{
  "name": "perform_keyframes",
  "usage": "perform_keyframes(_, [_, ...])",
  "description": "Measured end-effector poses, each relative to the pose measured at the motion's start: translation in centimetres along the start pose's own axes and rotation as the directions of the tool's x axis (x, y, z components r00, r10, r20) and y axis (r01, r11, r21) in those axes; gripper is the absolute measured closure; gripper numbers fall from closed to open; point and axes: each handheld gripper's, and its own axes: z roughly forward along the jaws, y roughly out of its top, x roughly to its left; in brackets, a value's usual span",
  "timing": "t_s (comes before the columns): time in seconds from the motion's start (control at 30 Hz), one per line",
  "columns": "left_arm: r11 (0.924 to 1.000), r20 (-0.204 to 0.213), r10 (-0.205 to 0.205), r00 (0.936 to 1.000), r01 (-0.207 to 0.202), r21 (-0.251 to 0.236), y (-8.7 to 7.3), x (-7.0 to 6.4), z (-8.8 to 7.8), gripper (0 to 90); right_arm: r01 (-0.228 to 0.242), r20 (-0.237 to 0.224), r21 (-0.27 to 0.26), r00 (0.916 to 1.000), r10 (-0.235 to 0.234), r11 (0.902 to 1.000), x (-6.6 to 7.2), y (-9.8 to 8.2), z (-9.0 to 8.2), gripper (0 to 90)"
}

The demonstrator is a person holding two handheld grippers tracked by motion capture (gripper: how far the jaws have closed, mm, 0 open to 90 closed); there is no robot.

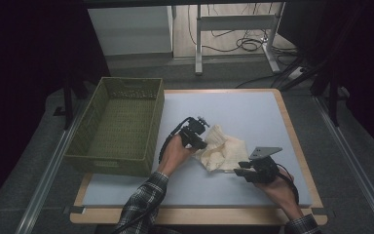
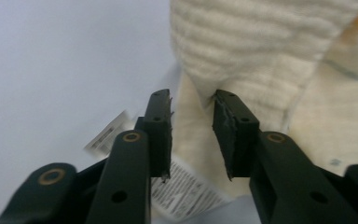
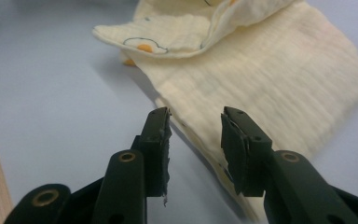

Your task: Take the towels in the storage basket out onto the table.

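Observation:
A cream ribbed cloth (image 1: pixel 224 151) lies crumpled on the pale blue table mat (image 1: pixel 243 109). My left gripper (image 1: pixel 202 145) rests at the cloth's left edge. In the left gripper view its jaws (image 2: pixel 193 100) stand apart over a fold of the cloth (image 2: pixel 251 56), and the pads do not press it. White care labels (image 2: pixel 182 191) lie under the jaws. My right gripper (image 1: pixel 238 168) sits at the cloth's near right corner. Its jaws (image 3: pixel 193 116) are open, with the cloth's hem (image 3: pixel 261 79) running between them. A folded-over flap shows a small egg print (image 3: pixel 142 45).
An olive woven basket (image 1: pixel 126 163) stands on the table's left side, close to my left hand. The mat's wooden border (image 1: pixel 292 131) runs along the right. Beyond the table are a metal frame's legs (image 1: pixel 198 44) and cables on the floor.

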Motion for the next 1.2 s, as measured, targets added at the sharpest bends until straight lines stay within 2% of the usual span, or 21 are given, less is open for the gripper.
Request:
perform_keyframes(0.03, [0.9999,-0.018,-0.009,0.9998,0.009,-0.005,-0.3,0.2,-0.2,62.6,0.008,-0.008,-0.002,0.9999,-0.008,1.0000,0.3,0.3,0.2,60.7])
perform_keyframes(0.13, [0.9996,-0.029,-0.020,0.9994,0.019,-0.019,-0.4,0.4,-0.6,57.7,0.016,-0.017,-0.001,0.9997,-0.016,0.9999,0.7,0.9,0.6,59.5])
perform_keyframes(0.17, [0.9992,-0.058,-0.030,0.9979,0.028,-0.030,-0.5,0.5,-1.2,56.4,0.020,-0.022,-0.001,0.9996,-0.021,0.9998,0.8,1.0,0.7,59.3])
perform_keyframes(0.2, [0.9992,-0.058,-0.030,0.9979,0.028,-0.030,-0.5,0.5,-1.2,55.2,0.020,-0.022,-0.001,0.9996,-0.021,0.9998,0.8,1.0,0.7,59.3])
perform_keyframes(0.27, [0.9975,-0.091,-0.049,0.9947,0.044,-0.055,-0.5,0.8,-2.1,52.0,0.032,-0.030,-0.003,0.9991,-0.032,0.9995,1.1,1.5,1.1,58.3])
perform_keyframes(0.47, [0.9946,-0.096,-0.063,0.9934,0.054,-0.089,-0.6,1.3,-3.8,47.5,0.049,-0.049,-0.003,0.9976,-0.049,0.9988,1.8,2.6,2.3,57.8])
perform_keyframes(0.6, [0.9946,-0.102,-0.064,0.9927,0.056,-0.088,-0.7,1.5,-4.1,45.4,0.067,-0.056,-0.002,0.9962,-0.067,0.9978,2.0,3.2,3.2,58.1])
perform_keyframes(0.63, [0.9936,-0.096,-0.072,0.9928,0.063,-0.094,-0.8,1.5,-4.0,45.3,0.079,-0.057,0.007,0.9953,-0.079,0.9968,2.2,3.5,4.0,58.7])
perform_keyframes(0.7, [0.9951,-0.097,-0.063,0.9934,0.055,-0.083,-1.0,1.5,-4.0,44.7,0.112,-0.027,0.032,0.9935,-0.111,0.9932,2.3,3.6,4.8,68.0])
perform_keyframes(0.73, [0.9951,-0.097,-0.063,0.9934,0.055,-0.083,-1.0,1.5,-4.0,44.6,0.112,-0.027,0.032,0.9935,-0.111,0.9932,2.3,3.6,4.8,68.0])
perform_keyframes(0.77, [0.9959,-0.093,-0.055,0.9942,0.048,-0.076,-1.1,1.6,-3.9,44.4,0.144,-0.008,0.057,0.9896,-0.144,0.9880,2.4,3.4,5.4,77.8])
perform_keyframes(0.8, [0.9957,-0.091,-0.056,0.9943,0.049,-0.079,-1.2,1.6,-3.9,44.4,0.150,-0.002,0.059,0.9886,-0.151,0.9869,2.4,3.4,5.5,83.4])
perform_keyframes(0.87, [0.9944,-0.087,-0.067,0.9940,0.059,-0.087,-1.2,1.6,-3.8,44.4,0.144,0.002,0.047,0.9896,-0.144,0.9885,2.3,3.5,5.2,87.3])
perform_keyframes(1.0, [0.9934,-0.087,-0.076,0.9933,0.068,-0.093,-1.2,1.7,-3.7,44.4,0.125,0.007,0.030,0.9921,-0.125,0.9917,1.9,3.8,4.3,88.0])
perform_keyframes(1.2, [0.9940,-0.093,-0.085,0.9921,0.078,-0.077,-0.9,1.9,-3.0,44.3,0.056,0.068,-0.026,0.9962,-0.054,0.9981,-0.9,4.9,1.5,88.0])
